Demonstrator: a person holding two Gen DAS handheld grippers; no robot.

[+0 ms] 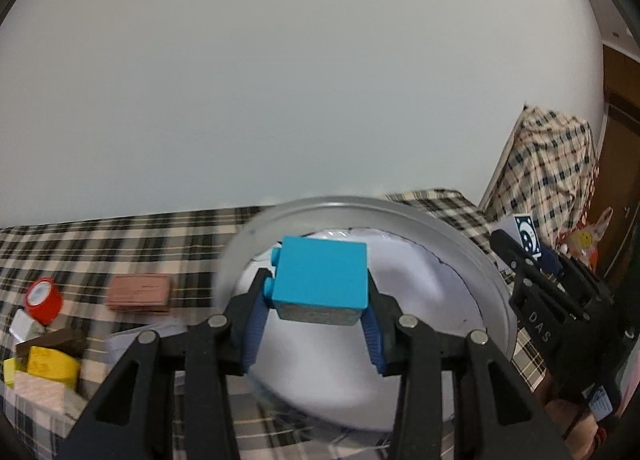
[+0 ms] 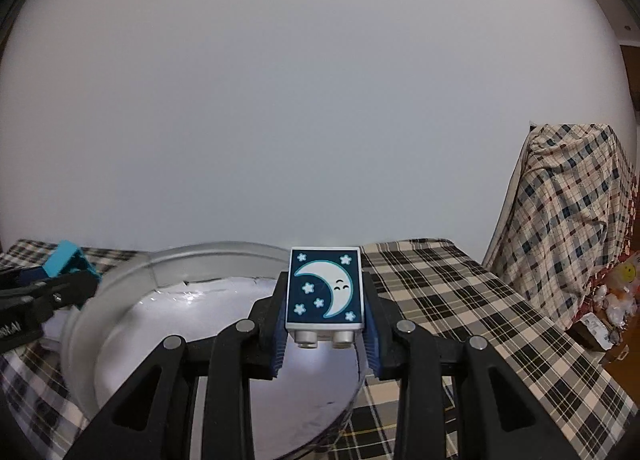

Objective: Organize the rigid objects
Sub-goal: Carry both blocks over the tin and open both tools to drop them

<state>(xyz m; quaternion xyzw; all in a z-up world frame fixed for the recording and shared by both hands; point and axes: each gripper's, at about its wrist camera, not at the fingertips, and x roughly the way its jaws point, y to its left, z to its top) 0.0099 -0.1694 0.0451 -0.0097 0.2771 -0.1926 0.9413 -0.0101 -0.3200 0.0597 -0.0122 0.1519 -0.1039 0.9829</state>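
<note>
My left gripper (image 1: 320,300) is shut on a light blue toy brick (image 1: 322,278) and holds it above a round silver tin (image 1: 472,248) lined with white paper. My right gripper (image 2: 325,312) is shut on a brick with a moon-and-stars picture (image 2: 325,289), held over the same tin (image 2: 120,280) near its right rim. The right gripper with the moon brick (image 1: 527,234) shows at the right of the left wrist view. The left gripper with the blue brick (image 2: 66,258) shows at the far left of the right wrist view.
On the plaid tablecloth (image 1: 100,244) to the left lie a brown brick (image 1: 138,293), a red tape roll (image 1: 43,300), a yellow tape roll (image 1: 52,366) and small blocks. A plaid-covered object (image 2: 568,228) stands at the right with clutter beside it.
</note>
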